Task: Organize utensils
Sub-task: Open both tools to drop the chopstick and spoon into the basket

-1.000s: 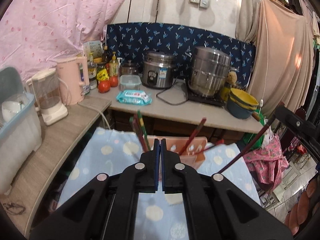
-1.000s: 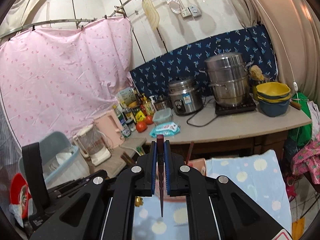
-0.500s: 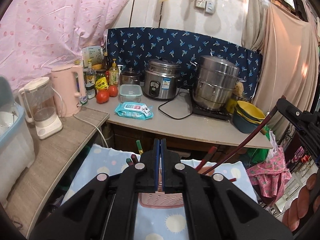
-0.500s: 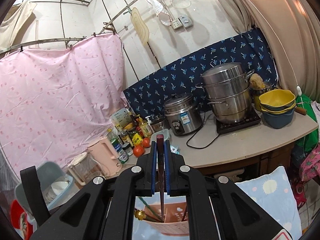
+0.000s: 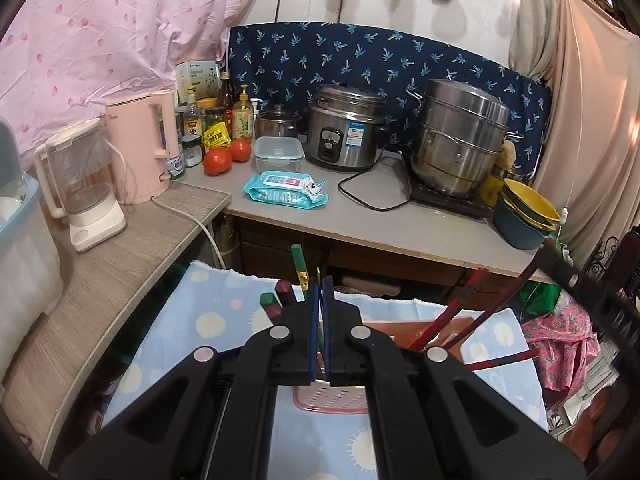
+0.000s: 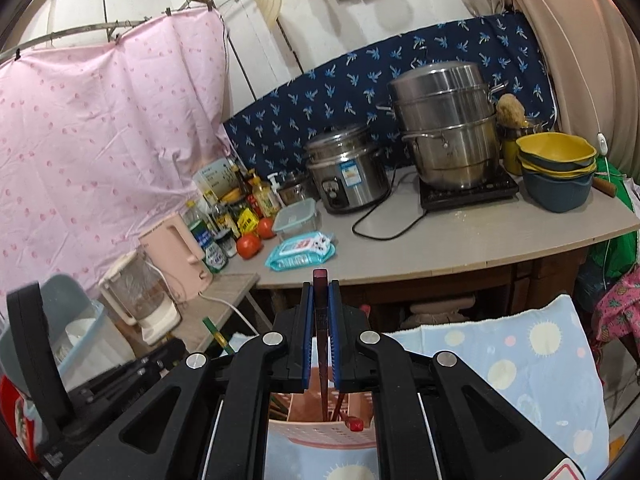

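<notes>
Right gripper (image 6: 320, 336) clamps dark chopstick (image 6: 320, 320) over pink holder (image 6: 320, 436) (tip inside).

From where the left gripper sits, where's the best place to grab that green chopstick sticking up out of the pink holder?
Probably the upper shaft of the green chopstick, just under its square top, coming down from above. It stands nearly upright, above the darker sticks beside it, while its lower end is hidden in the pink holder. The left gripper would have to open first.
</notes>
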`<state>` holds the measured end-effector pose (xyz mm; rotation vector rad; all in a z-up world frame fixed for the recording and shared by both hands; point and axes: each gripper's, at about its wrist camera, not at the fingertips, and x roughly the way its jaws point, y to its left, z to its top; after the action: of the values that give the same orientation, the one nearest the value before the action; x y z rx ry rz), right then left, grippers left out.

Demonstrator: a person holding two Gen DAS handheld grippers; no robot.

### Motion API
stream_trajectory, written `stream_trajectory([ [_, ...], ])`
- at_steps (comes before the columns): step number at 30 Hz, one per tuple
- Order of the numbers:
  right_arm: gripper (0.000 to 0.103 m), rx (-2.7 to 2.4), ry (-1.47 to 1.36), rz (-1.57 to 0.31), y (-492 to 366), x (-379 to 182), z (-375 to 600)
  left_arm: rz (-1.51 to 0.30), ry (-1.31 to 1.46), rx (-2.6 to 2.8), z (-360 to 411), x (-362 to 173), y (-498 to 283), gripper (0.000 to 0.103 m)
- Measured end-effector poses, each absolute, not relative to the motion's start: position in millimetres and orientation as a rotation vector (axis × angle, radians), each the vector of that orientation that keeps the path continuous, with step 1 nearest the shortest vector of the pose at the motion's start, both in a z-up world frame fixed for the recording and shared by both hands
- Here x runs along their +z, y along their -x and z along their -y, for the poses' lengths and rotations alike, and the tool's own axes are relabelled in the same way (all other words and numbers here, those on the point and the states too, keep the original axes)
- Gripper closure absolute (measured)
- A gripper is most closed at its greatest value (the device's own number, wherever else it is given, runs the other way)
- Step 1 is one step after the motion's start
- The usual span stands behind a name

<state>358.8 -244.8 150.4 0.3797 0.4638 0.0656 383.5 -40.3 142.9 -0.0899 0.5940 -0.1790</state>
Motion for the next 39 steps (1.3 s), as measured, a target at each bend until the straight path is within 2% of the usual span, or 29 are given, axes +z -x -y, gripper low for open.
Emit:
stream_trajectory([
  [6,0.096,0.077,-0.375,-0.483,-360,140,241,-0.556,0.045,-0.172,50,154,-387,0.102],
  [13,0.095,0.073,-0.356,-0.502,-361,133,241,-0.591,0.051,-0.164,55,142,-392,0.102],
  [15,0.088,0.059,-0.358,-0.493,-360,133,243,-0.596,0.057,-0.159,55,140,-390,0.1],
  [16,0.073,0.048,-0.359,-0.489,-358,133,244,-0.598,0.058,-0.154,55,139,-388,0.097],
  [17,0.054,0.042,-0.365,-0.481,-356,132,246,-0.598,0.06,-0.149,54,138,-387,0.086],
  [18,0.046,0.036,-0.369,-0.472,-354,132,246,-0.596,0.065,-0.146,54,138,-384,0.075],
  [19,0.043,0.028,-0.37,-0.461,-350,132,247,-0.592,0.065,-0.139,53,138,-382,0.071],
  [20,0.043,0.026,-0.363,-0.462,-349,133,247,-0.584,0.063,-0.136,53,138,-379,0.065],
  [21,0.043,0.025,-0.353,-0.466,-348,133,247,-0.578,0.056,-0.129,54,138,-375,0.064],
  [29,0.043,0.031,-0.33,-0.496,-330,133,242,-0.57,0.05,-0.133,56,143,-351,0.063],
  [31,0.043,0.033,-0.317,-0.502,-323,133,238,-0.568,0.039,-0.126,56,143,-343,0.058],
  [33,0.042,0.024,-0.297,-0.512,-312,133,233,-0.56,0.036,-0.115,54,145,-334,0.046],
  [39,0.039,0.001,-0.281,-0.56,-281,131,226,-0.581,0.021,-0.108,46,142,-307,0.045],
])
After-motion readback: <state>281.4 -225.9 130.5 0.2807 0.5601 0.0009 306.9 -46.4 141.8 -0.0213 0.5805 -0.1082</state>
